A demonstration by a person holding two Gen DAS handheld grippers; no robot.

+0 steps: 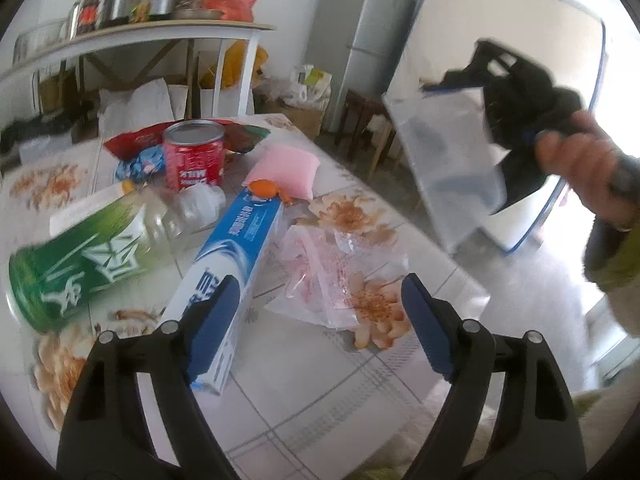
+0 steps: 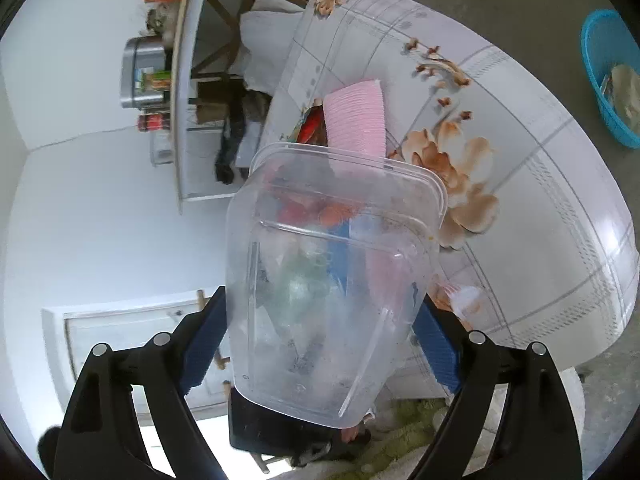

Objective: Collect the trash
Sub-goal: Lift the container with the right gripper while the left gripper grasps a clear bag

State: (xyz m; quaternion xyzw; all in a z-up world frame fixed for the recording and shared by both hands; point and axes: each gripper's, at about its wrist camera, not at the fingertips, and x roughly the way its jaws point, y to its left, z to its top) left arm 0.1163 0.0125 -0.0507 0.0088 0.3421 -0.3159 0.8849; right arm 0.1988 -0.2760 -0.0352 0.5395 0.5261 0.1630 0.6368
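Note:
My left gripper [image 1: 316, 296] is open and empty, low over the floral table [image 1: 304, 392]. Its left pad [image 1: 212, 320] lies over the blue toothpaste box [image 1: 236, 248]. A crumpled clear plastic bag [image 1: 328, 276] lies between the fingers, farther off. Beyond are a green-labelled bottle [image 1: 80, 256], a red milk can [image 1: 194, 154], a pink pouch [image 1: 286, 168] and snack wrappers [image 1: 140, 160]. My right gripper [image 2: 320, 320] is shut on a clear plastic container [image 2: 332, 280], held off the table's right side; it also shows in the left wrist view [image 1: 452, 164].
A shelf table [image 1: 132, 40] with pots stands behind. A grey fridge [image 1: 360, 32] and a white board [image 1: 508, 60] stand to the right. A blue basket [image 2: 612, 76] sits on the floor. A pink ribbed pad [image 2: 356, 120] lies on the table.

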